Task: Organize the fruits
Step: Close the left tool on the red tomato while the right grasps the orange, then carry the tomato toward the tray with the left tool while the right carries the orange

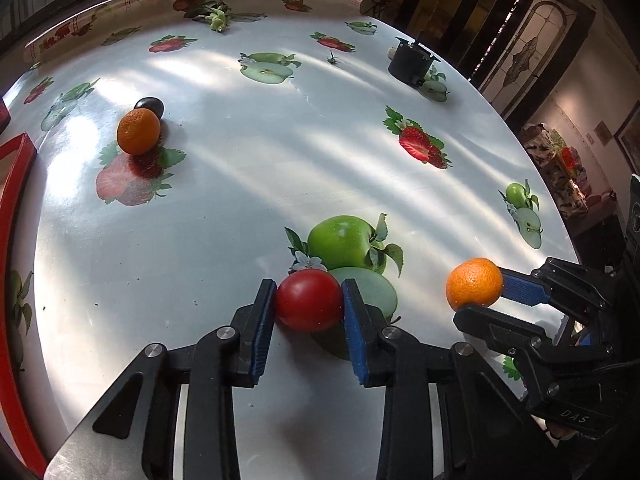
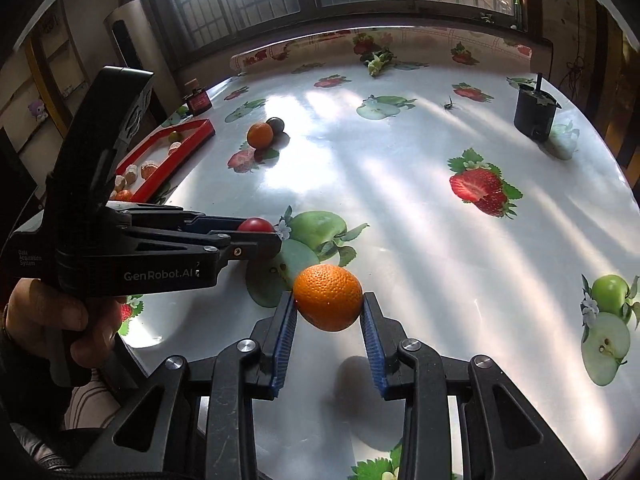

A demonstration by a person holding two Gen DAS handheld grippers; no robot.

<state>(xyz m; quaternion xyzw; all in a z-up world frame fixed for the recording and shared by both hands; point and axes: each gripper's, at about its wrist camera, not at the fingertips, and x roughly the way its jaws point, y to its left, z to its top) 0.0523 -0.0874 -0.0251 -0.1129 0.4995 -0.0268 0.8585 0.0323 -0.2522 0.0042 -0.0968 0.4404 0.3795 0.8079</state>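
- Left gripper (image 1: 309, 300): clenched on red fruit (image 1: 309, 300); both blue pads touch its sides. Fruit sits low over the table (image 1: 240, 184), above a printed green apple.
- Right gripper (image 2: 329, 304): grasping orange (image 2: 328, 297), pads pressed to both sides; shadow on the cloth below it.
- The two grippers are side by side, near each other, left one seen from the side in the right view.
- Second orange (image 1: 138, 131) rests on table further back, touching a dark fruit (image 1: 149, 105) behind it.
- Red tray (image 2: 168, 152) at left table edge, holding several small pieces; kind unclear.
- Black pot (image 2: 535, 111) near far right edge.
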